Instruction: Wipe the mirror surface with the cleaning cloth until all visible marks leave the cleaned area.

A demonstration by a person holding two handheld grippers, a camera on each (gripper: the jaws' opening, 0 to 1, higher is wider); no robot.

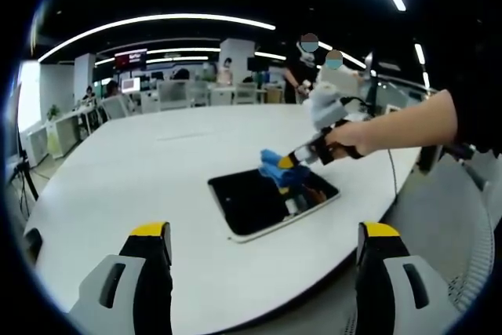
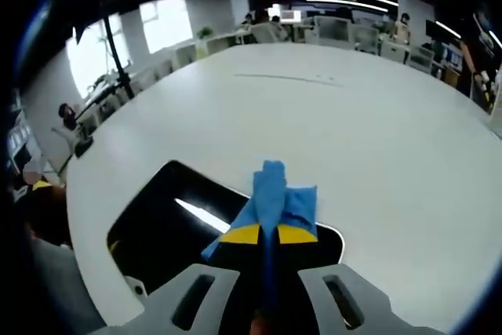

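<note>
A dark rectangular mirror (image 1: 255, 203) with a pale rim lies flat on the white table (image 1: 141, 162). A blue cleaning cloth (image 1: 276, 167) rests on the mirror's far edge, held by my right gripper (image 1: 287, 162), which a hand brings in from the right. In the right gripper view the cloth (image 2: 274, 198) sticks up from between the yellow-tipped jaws of my right gripper (image 2: 268, 234), shut on it, over the mirror (image 2: 165, 229). My left gripper (image 1: 265, 234) hangs open in front of the table's near edge, well short of the mirror, holding nothing.
The big round white table (image 2: 376, 123) reaches far beyond the mirror. Desks, chairs and monitors (image 1: 180, 92) line the office behind. Two people (image 1: 318, 64) stand past the table's far right. A tripod (image 2: 110, 52) stands left of the table.
</note>
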